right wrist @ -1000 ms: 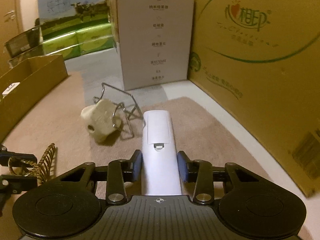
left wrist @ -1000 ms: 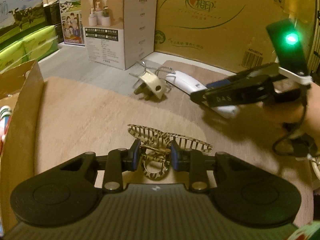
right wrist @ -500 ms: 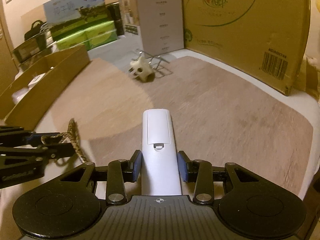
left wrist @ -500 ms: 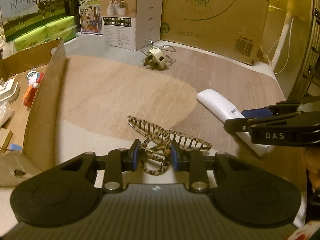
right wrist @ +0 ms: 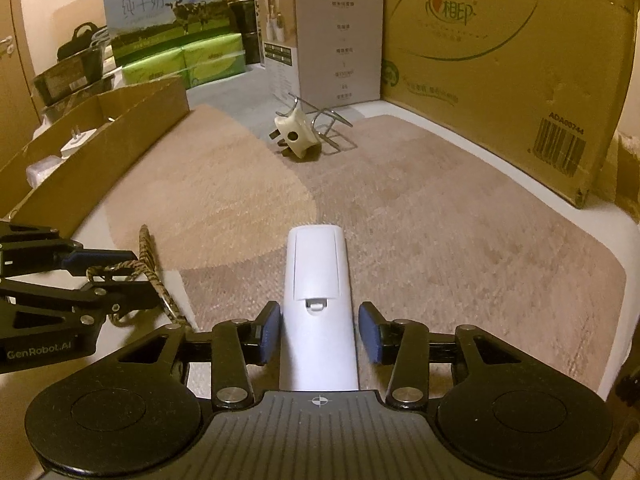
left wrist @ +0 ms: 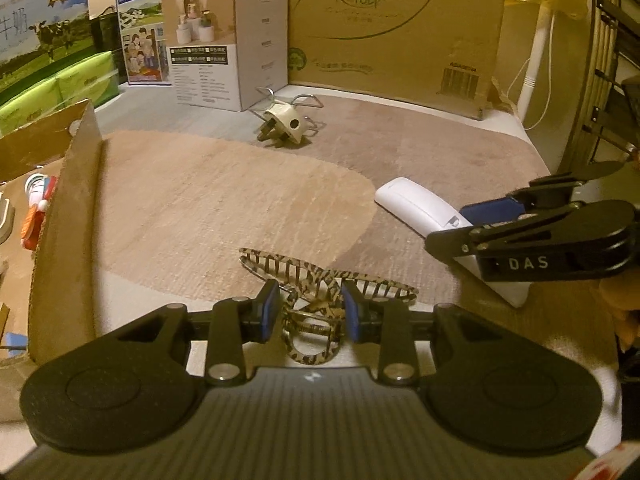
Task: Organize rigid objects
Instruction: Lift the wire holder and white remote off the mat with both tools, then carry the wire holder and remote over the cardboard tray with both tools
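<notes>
While the left gripper [left wrist: 309,311] pinches a spotty, toothy hair clip [left wrist: 320,284] low over the fuzzy tan rug [right wrist: 440,220], the right gripper [right wrist: 319,332] is opening, its pads just off the smooth white remote [right wrist: 318,280] between them. Cardboard box [left wrist: 66,216] wall stands left; open rug lies ahead.

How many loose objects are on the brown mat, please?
3: hair claw in the left gripper, white remote between the opening right gripper, plug adapter far back.

Left gripper [left wrist: 308,312] clamped tight, right gripper [right wrist: 318,332] jaws opening, both angled downward
</notes>
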Available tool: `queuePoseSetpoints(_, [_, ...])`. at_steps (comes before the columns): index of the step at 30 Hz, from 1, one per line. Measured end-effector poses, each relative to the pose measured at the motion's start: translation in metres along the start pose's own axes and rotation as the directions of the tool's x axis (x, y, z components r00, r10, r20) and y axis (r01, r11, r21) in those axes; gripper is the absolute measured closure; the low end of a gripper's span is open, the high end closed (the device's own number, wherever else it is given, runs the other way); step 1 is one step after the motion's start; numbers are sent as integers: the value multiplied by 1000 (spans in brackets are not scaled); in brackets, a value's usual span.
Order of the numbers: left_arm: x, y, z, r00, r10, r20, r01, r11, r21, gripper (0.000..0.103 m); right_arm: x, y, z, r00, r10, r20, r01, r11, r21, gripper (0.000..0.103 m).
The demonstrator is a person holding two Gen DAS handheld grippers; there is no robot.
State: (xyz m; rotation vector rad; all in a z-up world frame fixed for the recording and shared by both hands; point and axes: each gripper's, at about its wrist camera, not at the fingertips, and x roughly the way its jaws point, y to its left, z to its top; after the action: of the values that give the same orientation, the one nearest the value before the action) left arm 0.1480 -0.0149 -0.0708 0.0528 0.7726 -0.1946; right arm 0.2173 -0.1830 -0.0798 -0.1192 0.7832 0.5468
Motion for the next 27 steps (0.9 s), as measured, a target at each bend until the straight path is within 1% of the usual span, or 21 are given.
queuePoseSetpoints(5, [1, -4, 1, 999, -40, -11, 41, 998, 44, 75, 4, 0, 2, 1000, -1, 12, 1, 1000, -18, 58])
queuePoseSetpoints(10, [2, -7, 0, 999, -42, -5, 42, 997, 64, 75, 6, -1, 3, 1000, 1, 16, 0, 1000, -22, 57])
queuePoseSetpoints(12, [3, -6, 0, 999, -46, 0, 46, 997, 56, 75, 6, -1, 3, 1000, 2, 20, -1, 1000, -23, 57])
queuePoseSetpoints(18, [1, -2, 0, 999, -54, 5, 54, 998, -12, 76, 6, 0, 2, 1000, -3, 29, 4, 1000, -21, 57])
queuePoseSetpoints(23, [-7, -1, -4, 1000, -20, 5, 20, 999, -45, 76, 10, 4, 6, 999, -22, 26, 23, 999, -26, 57])
queuePoseSetpoints(25, [-10, 0, -5, 1000, -10, 3, 10, 998, -54, 76, 11, 8, 6, 999, -29, 26, 30, 999, -36, 59])
queuePoseSetpoints(26, [-12, 0, -5, 1000, -7, 3, 7, 998, -56, 76, 10, 9, 7, 999, -31, 27, 32, 999, -40, 64])
queuePoseSetpoints(27, [-15, 1, -4, 1000, -3, 3, 3, 998, -57, 76, 10, 11, 7, 999, -34, 26, 35, 999, -40, 64])
